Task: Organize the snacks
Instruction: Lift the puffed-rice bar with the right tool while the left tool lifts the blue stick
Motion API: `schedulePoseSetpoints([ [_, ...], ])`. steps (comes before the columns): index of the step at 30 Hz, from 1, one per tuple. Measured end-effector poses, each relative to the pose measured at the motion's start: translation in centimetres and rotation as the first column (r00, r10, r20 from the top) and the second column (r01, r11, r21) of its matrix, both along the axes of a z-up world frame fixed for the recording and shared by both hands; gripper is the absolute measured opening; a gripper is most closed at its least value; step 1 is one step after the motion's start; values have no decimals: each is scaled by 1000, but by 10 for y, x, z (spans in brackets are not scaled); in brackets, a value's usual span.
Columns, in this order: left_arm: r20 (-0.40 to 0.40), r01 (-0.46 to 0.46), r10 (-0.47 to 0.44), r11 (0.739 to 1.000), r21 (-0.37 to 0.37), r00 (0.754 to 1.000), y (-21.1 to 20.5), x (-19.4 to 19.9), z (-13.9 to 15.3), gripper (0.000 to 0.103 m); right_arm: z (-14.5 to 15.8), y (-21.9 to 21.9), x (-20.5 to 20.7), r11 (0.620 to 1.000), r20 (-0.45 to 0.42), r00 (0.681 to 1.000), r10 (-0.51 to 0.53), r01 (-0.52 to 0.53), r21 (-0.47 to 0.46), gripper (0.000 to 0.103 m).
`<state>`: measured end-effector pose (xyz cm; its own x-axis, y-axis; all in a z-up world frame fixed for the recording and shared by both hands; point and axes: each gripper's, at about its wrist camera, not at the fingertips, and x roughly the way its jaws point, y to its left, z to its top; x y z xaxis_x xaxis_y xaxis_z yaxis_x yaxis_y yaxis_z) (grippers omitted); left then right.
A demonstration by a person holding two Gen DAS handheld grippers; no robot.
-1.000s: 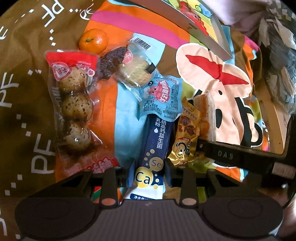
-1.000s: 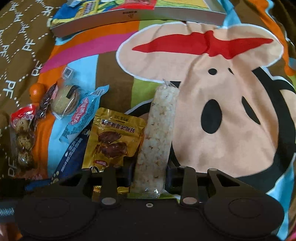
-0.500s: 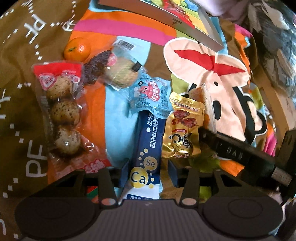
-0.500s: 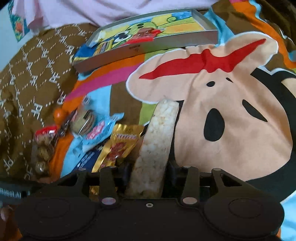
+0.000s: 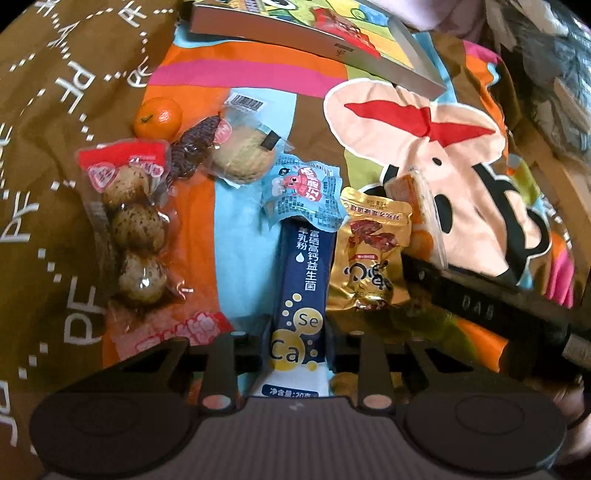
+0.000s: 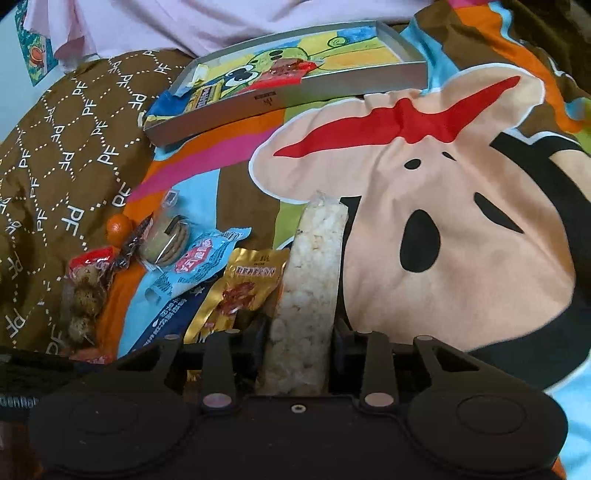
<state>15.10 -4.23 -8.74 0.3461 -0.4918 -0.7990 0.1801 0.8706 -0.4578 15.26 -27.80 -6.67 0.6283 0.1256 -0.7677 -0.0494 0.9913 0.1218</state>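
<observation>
Left wrist view, nearest: left gripper (image 5: pixel 297 345) clamped on navy stick sachet (image 5: pixel 301 284), lying flat on cartoon-print blanket (image 5: pixel 240 229). Just right of it, gold pouch (image 5: pixel 371 254); beyond, pale blue packet (image 5: pixel 304 194) overlapping sachet's far end. Off to the left, quail egg pack (image 5: pixel 131 218). Farther back, dark wrapped sweet (image 5: pixel 194 146), round biscuit in clear wrap (image 5: pixel 243 155), tangerine (image 5: pixel 158 117). Farthest, shallow grey box (image 5: pixel 332 48).

Right wrist view, nearest: right gripper (image 6: pixel 301 341) closed around puffed rice bar (image 6: pixel 308 295), bar raised and tilted clear of blanket, gold pouch just left. Farthest, grey box again, a few packets inside, pink cloth (image 6: pixel 221 18) behind.
</observation>
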Motion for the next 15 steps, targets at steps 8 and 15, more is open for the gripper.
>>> schedulePoseSetpoints([
  [8,-84,-57,47,992,-111,995,12,-9,4,27,14,19,-46,974,89,993,77,-55,-221,35],
  [15,-111,-69,46,976,-208,993,12,-24,8,26,20,32,-61,940,164,977,139,-78,-331,32],
])
